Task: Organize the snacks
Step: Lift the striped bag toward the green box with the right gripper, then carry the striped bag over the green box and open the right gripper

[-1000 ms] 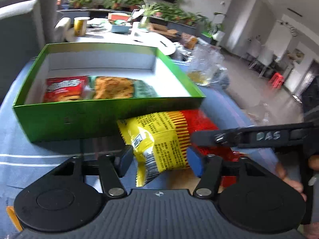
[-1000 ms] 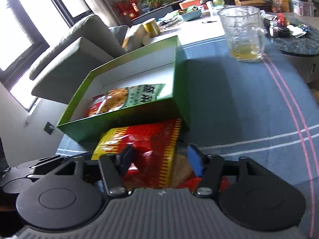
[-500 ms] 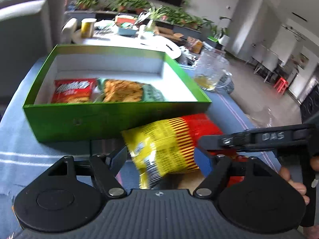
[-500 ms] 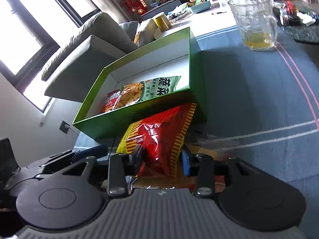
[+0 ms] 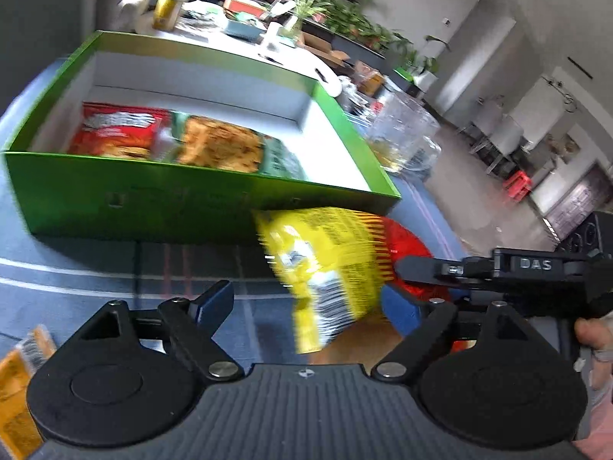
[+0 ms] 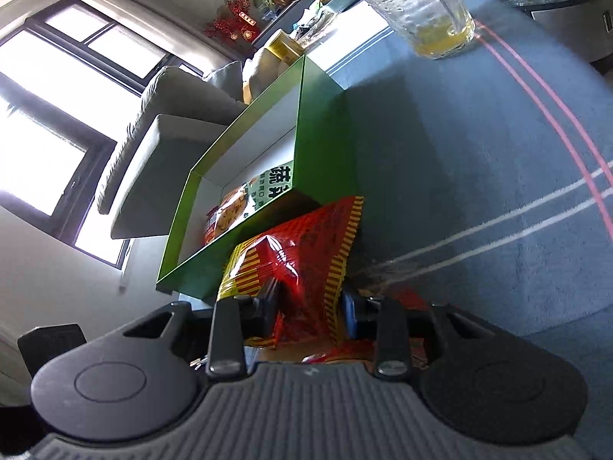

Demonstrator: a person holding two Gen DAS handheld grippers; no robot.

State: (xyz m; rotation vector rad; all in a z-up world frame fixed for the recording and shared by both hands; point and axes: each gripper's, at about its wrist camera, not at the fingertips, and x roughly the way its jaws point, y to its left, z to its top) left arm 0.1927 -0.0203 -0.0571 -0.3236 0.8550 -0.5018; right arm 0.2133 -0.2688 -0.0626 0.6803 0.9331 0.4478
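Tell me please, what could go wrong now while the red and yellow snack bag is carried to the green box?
1. The right tongs pinch the snack bag at one end only; it could slip.
2. The bag hangs below the green box front wall and may catch on it.
3. A glass mug with liquid stands near the box.

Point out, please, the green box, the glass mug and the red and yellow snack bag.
green box (image 5: 153,207), left wrist view, on its near outer wall.
glass mug (image 6: 421,0), right wrist view, on its clear side wall.
snack bag (image 6: 306,245), right wrist view, on its red front, above the fingers.
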